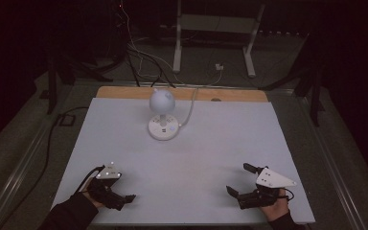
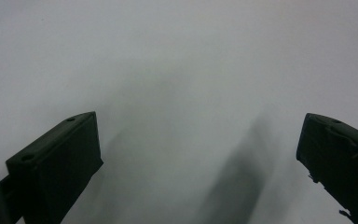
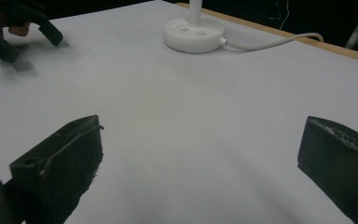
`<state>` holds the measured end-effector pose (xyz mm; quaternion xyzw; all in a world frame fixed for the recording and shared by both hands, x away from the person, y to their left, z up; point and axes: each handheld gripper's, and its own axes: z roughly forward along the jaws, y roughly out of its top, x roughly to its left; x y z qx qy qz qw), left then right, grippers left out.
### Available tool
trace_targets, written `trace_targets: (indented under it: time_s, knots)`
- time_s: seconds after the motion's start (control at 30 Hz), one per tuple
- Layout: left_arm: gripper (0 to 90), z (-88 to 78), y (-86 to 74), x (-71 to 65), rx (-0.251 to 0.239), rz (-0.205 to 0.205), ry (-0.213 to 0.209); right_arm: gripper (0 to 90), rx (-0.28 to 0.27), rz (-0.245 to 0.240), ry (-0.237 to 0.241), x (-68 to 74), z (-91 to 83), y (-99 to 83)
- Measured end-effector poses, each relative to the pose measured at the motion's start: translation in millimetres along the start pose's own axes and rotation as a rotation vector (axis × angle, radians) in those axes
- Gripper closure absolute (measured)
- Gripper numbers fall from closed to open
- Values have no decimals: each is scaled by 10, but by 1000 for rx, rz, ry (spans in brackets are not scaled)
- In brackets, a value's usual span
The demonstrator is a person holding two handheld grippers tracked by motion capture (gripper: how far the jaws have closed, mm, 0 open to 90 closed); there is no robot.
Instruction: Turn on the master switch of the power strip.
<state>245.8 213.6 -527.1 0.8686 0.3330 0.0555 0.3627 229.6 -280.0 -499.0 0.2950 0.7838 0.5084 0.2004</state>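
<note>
A small white desk lamp with a round head [image 1: 162, 101] and a disc base [image 1: 163, 128] stands at the back middle of the white table sheet [image 1: 230, 139]. Its base [image 3: 193, 35] and white cord [image 3: 270, 43] also appear in the right gripper view. My left gripper [image 1: 120, 192] is near the front left edge, tipped down at the sheet, open with nothing between its jaws [image 2: 198, 154]. My right gripper [image 1: 238, 178] is low at the front right, open and empty, pointing across the sheet toward the lamp [image 3: 200, 158]. The left gripper [image 3: 23, 28] shows far off there.
A wooden strip [image 1: 124, 92] borders the sheet's far edge. Beyond it lie loose cables [image 1: 143, 57] on the floor and a white metal stand [image 1: 211, 24]. A black cable [image 1: 52, 129] runs along the table's left side. The room is dark.
</note>
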Motion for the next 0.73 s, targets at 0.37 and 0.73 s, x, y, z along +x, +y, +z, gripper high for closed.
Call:
trace_targets:
  time_s: [0.37,0.73]
  knots:
    - [3,-1,-62,18,-5,-15,1,0,0,-4,3,2,-6,1]
    - [4,-2,-57,22,-15,-16,-6,0,3,-6,7,7,4,-2]
